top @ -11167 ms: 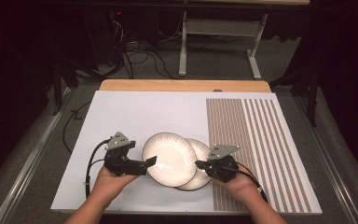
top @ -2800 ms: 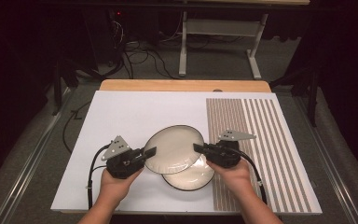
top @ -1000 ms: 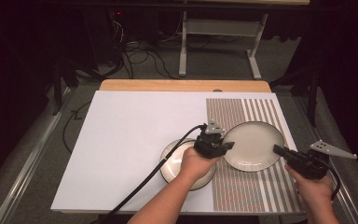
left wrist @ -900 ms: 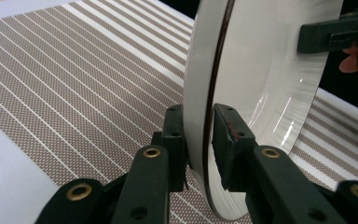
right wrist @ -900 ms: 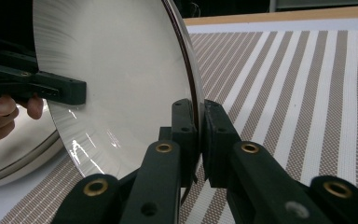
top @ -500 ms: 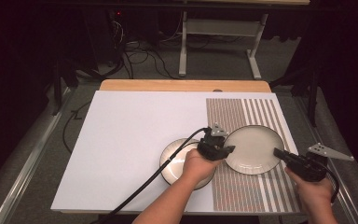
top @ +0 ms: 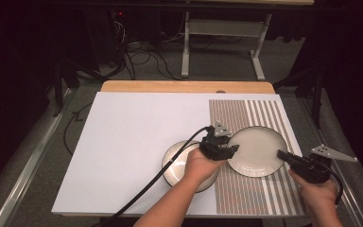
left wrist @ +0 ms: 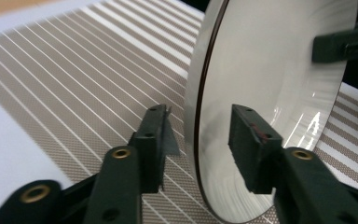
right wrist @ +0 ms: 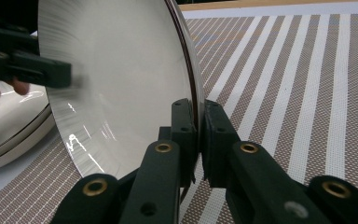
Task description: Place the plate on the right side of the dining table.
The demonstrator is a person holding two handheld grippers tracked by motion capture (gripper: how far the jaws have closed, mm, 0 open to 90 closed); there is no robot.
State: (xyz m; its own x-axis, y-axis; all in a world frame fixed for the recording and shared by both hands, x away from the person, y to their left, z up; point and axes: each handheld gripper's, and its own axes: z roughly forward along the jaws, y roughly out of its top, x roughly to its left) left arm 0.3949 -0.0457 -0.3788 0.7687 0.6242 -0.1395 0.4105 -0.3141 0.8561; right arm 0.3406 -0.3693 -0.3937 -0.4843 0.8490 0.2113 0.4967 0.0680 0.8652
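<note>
Fingers first: the left gripper (left wrist: 198,140) has its jaws spread on either side of the near plate's rim, and they've just been opening, so the rim sits between them with a visible gap on both sides and no pinch. The right gripper (right wrist: 198,121) is clamped tight on the opposite rim of that same plate (top: 257,150), pads pressed onto the edge.

Where things stand, as I read it: the two plates are already unstacked. The held one, white with a dark rim, is over the striped placemat (top: 264,189) on the right half of the white table (top: 123,156); from above I can't tell if it's fully resting or a touch tilted. The other plate (top: 175,163) lies flat on the table just left of it, partly under the left hand (top: 201,165).

So I'd say the separating is done and the put-down is nearly finished. Left to do: the right gripper letting go and both hands backing off.
</note>
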